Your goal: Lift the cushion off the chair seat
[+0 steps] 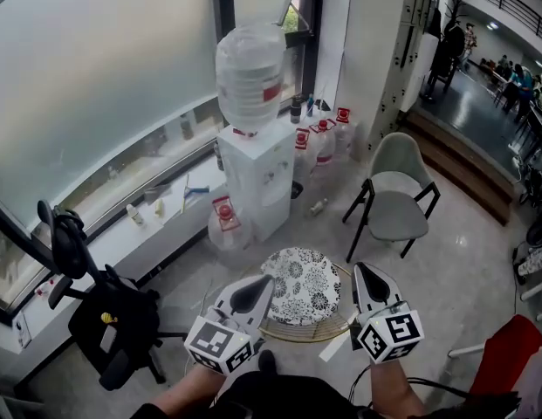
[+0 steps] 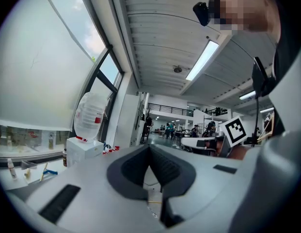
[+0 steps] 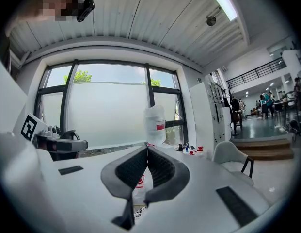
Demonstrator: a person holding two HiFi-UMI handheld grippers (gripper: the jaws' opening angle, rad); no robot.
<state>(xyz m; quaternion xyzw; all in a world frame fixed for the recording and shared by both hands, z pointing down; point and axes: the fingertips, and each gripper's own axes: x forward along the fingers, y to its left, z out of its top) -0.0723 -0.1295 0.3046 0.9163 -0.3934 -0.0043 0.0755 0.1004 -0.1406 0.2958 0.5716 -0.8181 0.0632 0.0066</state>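
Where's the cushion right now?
Head view, low centre: the cushion lies on the round seat, between the left gripper and right gripper, before the water dispenser.

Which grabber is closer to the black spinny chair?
Left. The left gripper is just right of the black office chair; the right gripper is farther right, beyond the patterned cushion.

A white water dispenser (image 1: 260, 177) is seen by the window (image 1: 87, 77), flanked by a black office chair (image 1: 109, 321) and a grey chair (image 1: 398, 201).
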